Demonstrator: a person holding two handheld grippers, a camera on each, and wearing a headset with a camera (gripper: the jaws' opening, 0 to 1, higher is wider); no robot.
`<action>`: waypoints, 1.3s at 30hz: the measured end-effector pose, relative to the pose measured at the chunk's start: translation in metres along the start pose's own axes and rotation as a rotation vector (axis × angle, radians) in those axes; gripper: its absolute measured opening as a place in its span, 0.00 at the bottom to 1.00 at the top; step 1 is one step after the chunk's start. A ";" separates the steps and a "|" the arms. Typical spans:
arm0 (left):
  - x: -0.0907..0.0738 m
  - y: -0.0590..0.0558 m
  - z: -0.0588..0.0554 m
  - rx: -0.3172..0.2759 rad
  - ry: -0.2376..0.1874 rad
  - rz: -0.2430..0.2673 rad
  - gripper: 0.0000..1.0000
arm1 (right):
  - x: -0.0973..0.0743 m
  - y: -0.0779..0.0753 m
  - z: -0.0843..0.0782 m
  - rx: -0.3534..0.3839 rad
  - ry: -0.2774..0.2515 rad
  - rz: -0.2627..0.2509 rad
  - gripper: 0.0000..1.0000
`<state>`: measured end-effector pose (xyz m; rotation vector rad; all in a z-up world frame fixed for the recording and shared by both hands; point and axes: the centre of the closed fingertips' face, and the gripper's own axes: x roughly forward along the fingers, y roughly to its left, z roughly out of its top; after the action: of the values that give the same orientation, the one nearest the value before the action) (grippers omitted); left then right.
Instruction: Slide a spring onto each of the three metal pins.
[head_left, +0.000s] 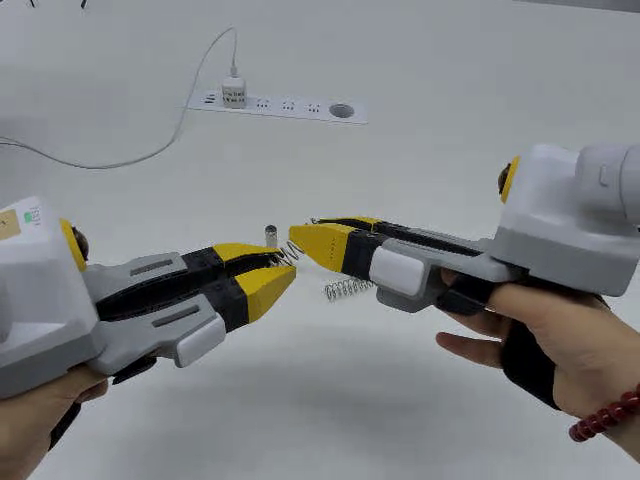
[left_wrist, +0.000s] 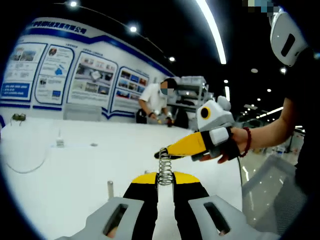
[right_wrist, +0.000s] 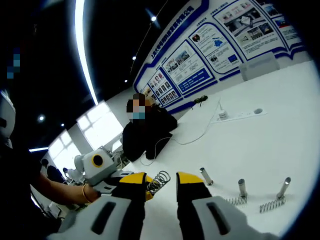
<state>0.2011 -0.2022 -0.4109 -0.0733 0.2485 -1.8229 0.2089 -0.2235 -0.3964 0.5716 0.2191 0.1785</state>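
Right now the held spring (left_wrist: 165, 169) is pinched between the yellow tips of my left gripper (left_wrist: 165, 179). It is clamped near one end, and the rest of the coil stands out past the jaws. My right gripper (right_wrist: 163, 183) meets the held spring's free end from the opposite side. Its jaws stand apart and the coil's end lies in that gap against one jaw, so I read it as released rather than gripping.

Just beside the held spring, the nearest pin (right_wrist: 205, 176) stands on the white table (head_left: 330, 400). The second pin (right_wrist: 242, 188) and the third pin (right_wrist: 284, 187) stand farther from the held spring, on that same side, in a rough row. All three shafts are bare. Two more coils lie flat on the table. The first loose spring (right_wrist: 235, 201) is near the held spring, past the nearest pin. The second loose spring (right_wrist: 272, 204) is farther out again.

Well beyond the held spring, toward the far part of the table, lies a white power strip (head_left: 280, 105). A white charger (head_left: 234, 93) is plugged into it, and its cable (head_left: 150, 155) curves away from the held spring. Farther off still, past the table, the right gripper view shows a person in a dark top (right_wrist: 147, 132). Behind that person is a wall of blue-and-white poster boards (right_wrist: 210, 50).
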 end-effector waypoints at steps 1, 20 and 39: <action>0.000 -0.002 0.002 0.004 -0.012 -0.006 0.10 | 0.001 0.001 0.001 0.025 -0.011 0.008 0.23; -0.001 -0.001 0.000 0.056 0.038 0.025 0.12 | 0.006 0.011 0.000 0.046 -0.015 0.060 0.12; -0.020 0.004 -0.041 0.186 0.232 0.115 0.44 | 0.020 -0.012 0.017 -0.220 -0.037 -0.076 0.12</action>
<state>0.2025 -0.1789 -0.4503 0.2786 0.2397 -1.7312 0.2335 -0.2375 -0.3916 0.3473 0.1826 0.1165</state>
